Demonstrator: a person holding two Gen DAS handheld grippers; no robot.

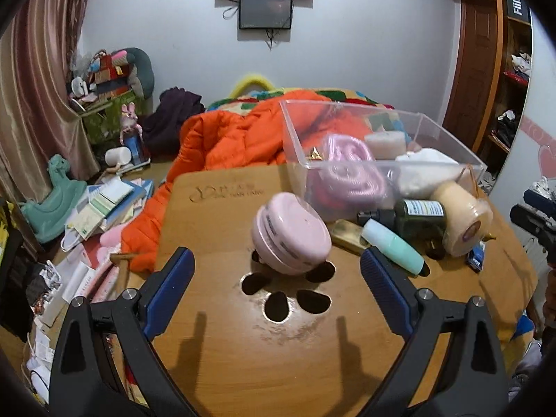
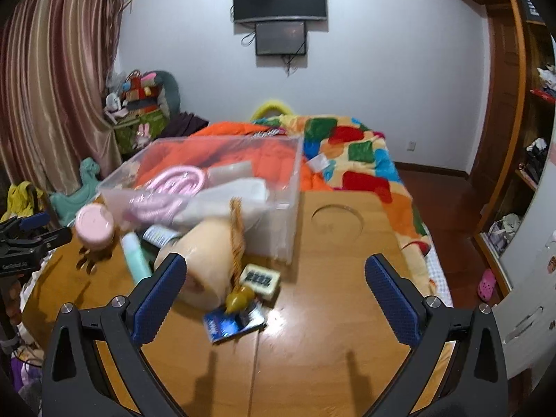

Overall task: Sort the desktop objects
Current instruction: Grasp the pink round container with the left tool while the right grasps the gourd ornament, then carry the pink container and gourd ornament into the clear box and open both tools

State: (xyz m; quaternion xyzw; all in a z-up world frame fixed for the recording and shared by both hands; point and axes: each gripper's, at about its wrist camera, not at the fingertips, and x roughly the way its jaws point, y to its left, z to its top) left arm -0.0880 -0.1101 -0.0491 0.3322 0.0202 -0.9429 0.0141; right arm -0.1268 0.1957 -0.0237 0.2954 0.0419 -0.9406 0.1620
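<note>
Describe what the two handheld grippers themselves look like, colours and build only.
Both match. The left gripper and the right gripper each have a black plastic frame of angled arms with triangular cut-outs, joined by round silver bolts. Their fingers are lined with blue ribbed pads. From the right wrist view, the left gripper's black body shows small white lettering, too blurred to read. No cables or sleeves show.

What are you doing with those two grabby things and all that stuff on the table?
A person is tidying things on the wooden table with a gripper in each hand. Both are open and hold nothing. The left gripper faces the round pink case. The right gripper faces the cream roll of tape and the blue packet. The clear plastic box already has a pink coiled thing inside.
</note>
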